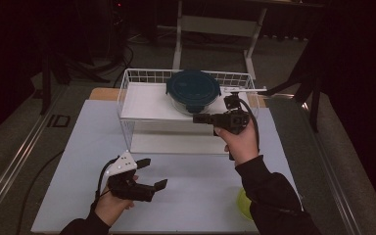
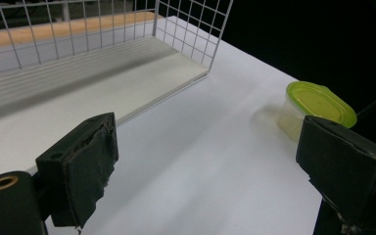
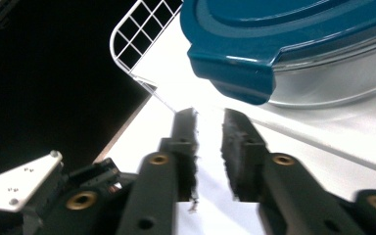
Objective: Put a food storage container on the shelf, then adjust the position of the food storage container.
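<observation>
On the white counter [image 1: 78,142] stands a white wire rack [image 1: 132,81]; on its shelf sits a round glass container with a teal lid [image 1: 193,88]. The right claw [image 3: 209,129], slightly parted and empty, should approach the lid tab squarely. The left claw [image 1: 152,174] waits wide open.

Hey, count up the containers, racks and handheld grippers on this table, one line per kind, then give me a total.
Food containers: 2, a glass bowl with a blue lid on the rack, and a green-lidded tub near the table's edge.
Wire racks: 1, the white wire rack.
Grippers: 2, the left gripper and the right gripper.
Total: 5
</observation>
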Action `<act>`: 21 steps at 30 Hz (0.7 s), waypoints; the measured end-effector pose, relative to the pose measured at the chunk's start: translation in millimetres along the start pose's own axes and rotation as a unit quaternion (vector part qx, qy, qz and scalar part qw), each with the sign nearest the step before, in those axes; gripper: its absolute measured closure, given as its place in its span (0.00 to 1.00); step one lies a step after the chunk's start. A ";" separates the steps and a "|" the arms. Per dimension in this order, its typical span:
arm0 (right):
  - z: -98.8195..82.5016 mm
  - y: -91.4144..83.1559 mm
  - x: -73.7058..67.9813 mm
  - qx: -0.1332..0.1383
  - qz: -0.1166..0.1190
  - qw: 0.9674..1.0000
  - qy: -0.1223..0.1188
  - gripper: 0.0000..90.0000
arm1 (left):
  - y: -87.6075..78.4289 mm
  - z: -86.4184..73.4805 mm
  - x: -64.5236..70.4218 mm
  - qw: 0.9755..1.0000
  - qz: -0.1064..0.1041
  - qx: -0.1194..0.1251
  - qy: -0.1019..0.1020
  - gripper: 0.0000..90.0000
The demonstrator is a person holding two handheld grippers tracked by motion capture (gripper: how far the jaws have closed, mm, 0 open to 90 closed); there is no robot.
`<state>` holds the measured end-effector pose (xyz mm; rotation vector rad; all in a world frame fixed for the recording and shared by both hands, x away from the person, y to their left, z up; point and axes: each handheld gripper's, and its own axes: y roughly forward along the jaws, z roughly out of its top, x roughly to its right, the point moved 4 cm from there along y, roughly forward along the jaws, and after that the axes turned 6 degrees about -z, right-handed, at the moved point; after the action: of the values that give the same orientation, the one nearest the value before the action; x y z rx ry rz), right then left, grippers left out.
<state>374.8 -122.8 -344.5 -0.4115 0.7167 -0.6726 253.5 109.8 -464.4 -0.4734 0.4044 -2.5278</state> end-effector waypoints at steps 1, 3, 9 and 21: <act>-1.0 -1.6 -0.7 0.003 0.001 1.000 -0.003 0.77 | -2.0 0.1 -0.5 1.000 0.002 -0.001 0.003 0.09; -4.4 -5.8 -2.0 0.007 0.005 1.000 -0.009 0.70 | -6.8 -0.2 -1.4 1.000 0.002 0.002 0.009 0.09; -21.2 -17.7 -3.0 0.022 0.005 0.999 -0.037 0.44 | -18.9 -9.2 -9.5 1.000 0.021 0.000 0.012 0.09; -57.4 -44.0 2.9 0.051 0.018 0.994 -0.096 0.22 | -17.7 -19.9 -6.5 1.000 0.010 0.006 0.013 0.09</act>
<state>317.0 -163.2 -361.0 -0.3630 0.5034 -0.6242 242.7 131.6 -477.2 -0.4308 0.4005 -2.5187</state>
